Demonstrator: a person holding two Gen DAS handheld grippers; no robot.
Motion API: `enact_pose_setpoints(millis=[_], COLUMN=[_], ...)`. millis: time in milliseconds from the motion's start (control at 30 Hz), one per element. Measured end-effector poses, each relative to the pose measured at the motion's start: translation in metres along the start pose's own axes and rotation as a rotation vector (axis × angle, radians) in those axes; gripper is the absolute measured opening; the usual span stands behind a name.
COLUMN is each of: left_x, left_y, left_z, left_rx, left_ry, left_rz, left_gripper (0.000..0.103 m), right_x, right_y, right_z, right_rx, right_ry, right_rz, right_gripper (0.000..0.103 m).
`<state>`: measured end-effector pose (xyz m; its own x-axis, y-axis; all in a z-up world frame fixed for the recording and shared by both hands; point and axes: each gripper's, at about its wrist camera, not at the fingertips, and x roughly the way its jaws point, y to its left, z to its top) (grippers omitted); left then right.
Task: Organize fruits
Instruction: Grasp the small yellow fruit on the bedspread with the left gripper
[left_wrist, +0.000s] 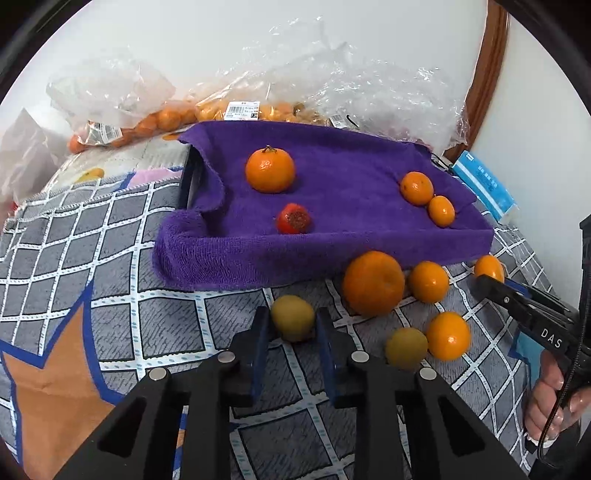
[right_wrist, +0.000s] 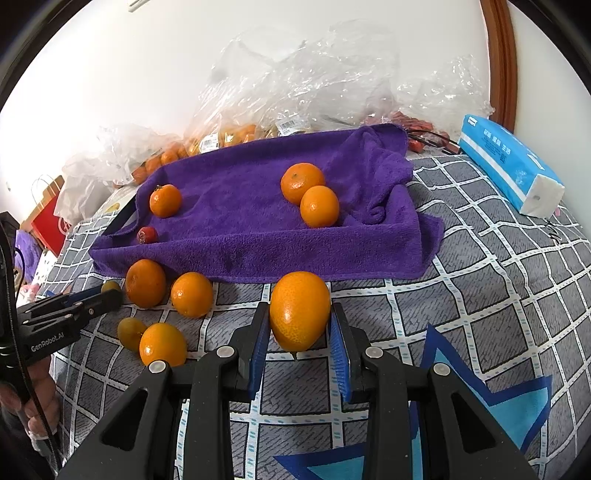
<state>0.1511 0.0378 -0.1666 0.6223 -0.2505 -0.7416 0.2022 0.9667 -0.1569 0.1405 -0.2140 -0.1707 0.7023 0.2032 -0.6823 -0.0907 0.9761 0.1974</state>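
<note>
Ahead of both grippers, beyond the loose fruit, lies the purple towel draped over a shallow tray, its near wall facing them; a stemmed mandarin, a small red fruit and two more oranges already rest in it. Under everything spreads the grey checked bedcover. The right gripper has its blue pads on either side of an oval orange, the left pad touching and the right pad just beside the skin, so whether it is truly clamped cannot be told; the fruit's long axis runs roughly along the fingers, toward the towel straight ahead. The left gripper stands apart around a smaller yellow-green fruit, its fingers flanking but not visibly pressing it. To its right sit the big orange, smaller oranges and another yellow-green fruit. Judging by position, the right gripper is the readier to carry its fruit forward over the towel's near wall.
</note>
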Motion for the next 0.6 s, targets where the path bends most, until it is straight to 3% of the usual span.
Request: enact_pose_setpoints(millis=[200,367,600], left_x=[-0.003,-0.02,-0.031], left_y=[0.008,0.009,0.017], left_z=[-0.001,-0.005,-0.004], left_rx=[-0.051,-0.064,-0.101], left_ry=[-0.015,-0.101,-0.155], left_rz=[-0.047,-0.048,-0.044], left_gripper=[0.024,0.024,0.024], right_x=[-0.001,-0.003,-0.008], right_y=[0.002,0.003,0.008], right_z=[0.0,0.0,0.0], right_rx=[-0.005,-0.008,-0.034], right_ry=[-0.001,-0.01,-0.034], right_rz=[0.001,0.0,0.006], right_gripper=[0.032,0.032,0.032])
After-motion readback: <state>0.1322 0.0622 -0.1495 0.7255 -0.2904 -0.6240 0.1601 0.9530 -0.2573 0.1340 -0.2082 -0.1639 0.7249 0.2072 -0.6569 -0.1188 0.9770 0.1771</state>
